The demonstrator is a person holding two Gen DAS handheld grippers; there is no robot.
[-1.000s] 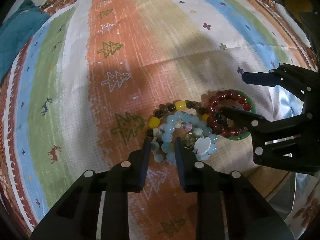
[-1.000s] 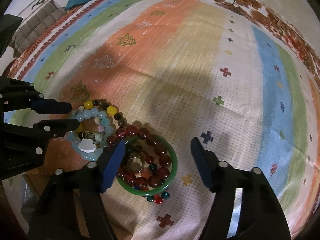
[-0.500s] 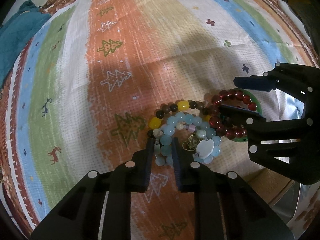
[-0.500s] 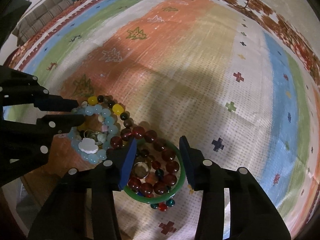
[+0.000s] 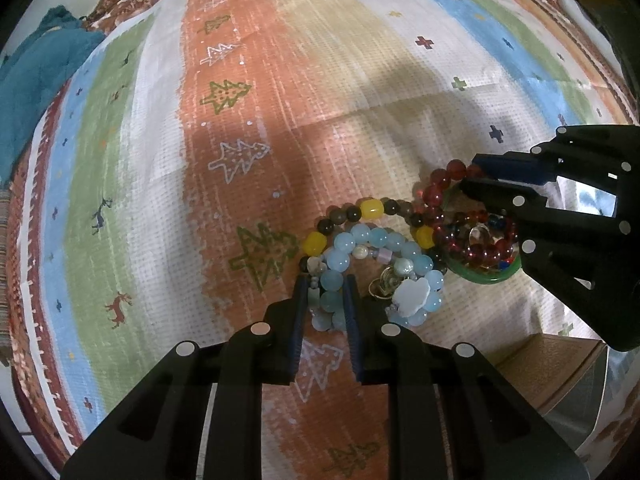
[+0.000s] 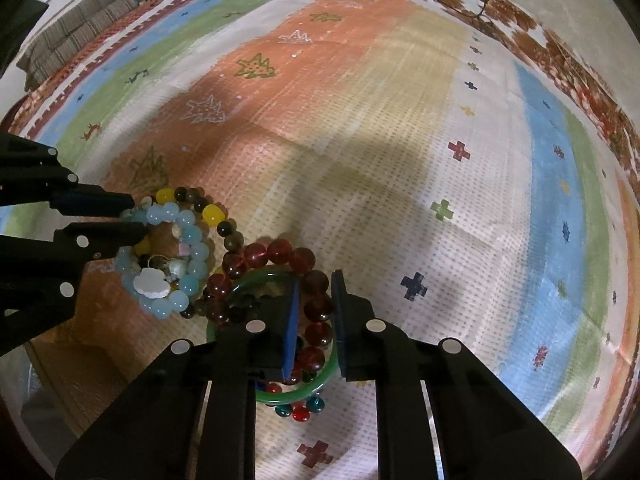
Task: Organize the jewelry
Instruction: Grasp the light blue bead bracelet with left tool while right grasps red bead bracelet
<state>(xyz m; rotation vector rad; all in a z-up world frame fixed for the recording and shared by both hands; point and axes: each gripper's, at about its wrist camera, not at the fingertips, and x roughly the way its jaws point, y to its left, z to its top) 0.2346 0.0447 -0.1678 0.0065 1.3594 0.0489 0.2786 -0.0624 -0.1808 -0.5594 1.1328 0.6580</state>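
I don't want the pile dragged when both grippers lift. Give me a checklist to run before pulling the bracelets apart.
1. Left hand-held gripper closed on the light blue bead bracelet: ok.
2. Right hand-held gripper closed on the dark red bead bracelet: ok.
3. Green bangle outside the right grip: cannot tell.
4. Yellow and brown bead bracelet free of both others: not ok, it overlaps them.
5. White flower charm free of snags: cannot tell.

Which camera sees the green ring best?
The right wrist view: the green bangle shows as an almost whole loop under the right gripper. The left wrist view shows only its near rim behind that gripper.
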